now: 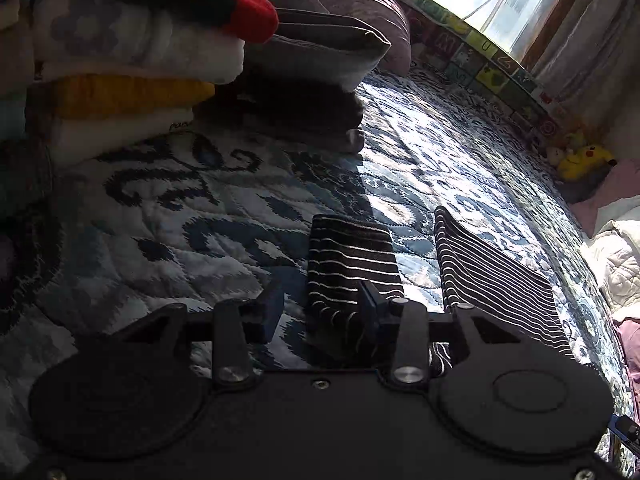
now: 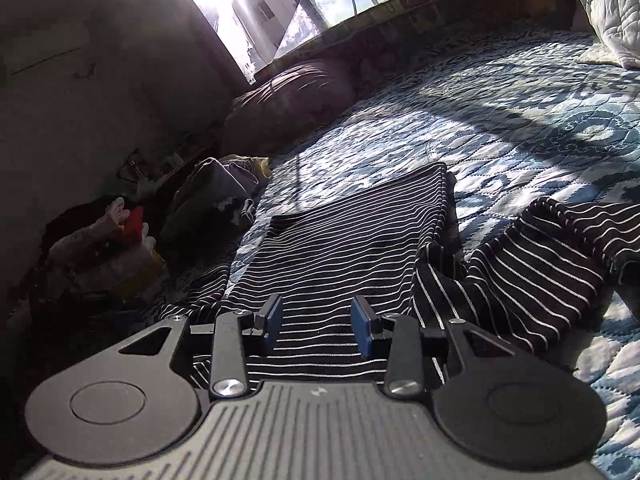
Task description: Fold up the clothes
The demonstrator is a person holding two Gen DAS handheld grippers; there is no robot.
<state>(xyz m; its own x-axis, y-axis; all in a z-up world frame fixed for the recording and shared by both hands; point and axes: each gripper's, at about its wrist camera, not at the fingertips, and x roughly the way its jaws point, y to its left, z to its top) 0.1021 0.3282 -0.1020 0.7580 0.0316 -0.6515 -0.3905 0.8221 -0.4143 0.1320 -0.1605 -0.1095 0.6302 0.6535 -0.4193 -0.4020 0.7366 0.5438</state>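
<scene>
In the left wrist view, one black striped garment (image 1: pixel 492 272) is seen on the blue patterned quilt (image 1: pixel 160 216). Its sleeve (image 1: pixel 348 256) runs lengthwise away from the left gripper (image 1: pixel 320 304), whose jaws stand wide apart with nothing clamped. One stack of folded linens (image 1: pixel 132 64) lies beyond the sleeve; its label cannot be read.

In the right wrist view, the garment's body (image 2: pixel 340 248) is laid lengthwise away from the right gripper (image 2: pixel 318 320), the stripes running crosswise. The jaws are held open above it, gripping nothing.

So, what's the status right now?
Both tongs open, left tongs, right tongs. Striped shirt flat on quilt, sleeve unfolded. Nothing in the way.
</scene>
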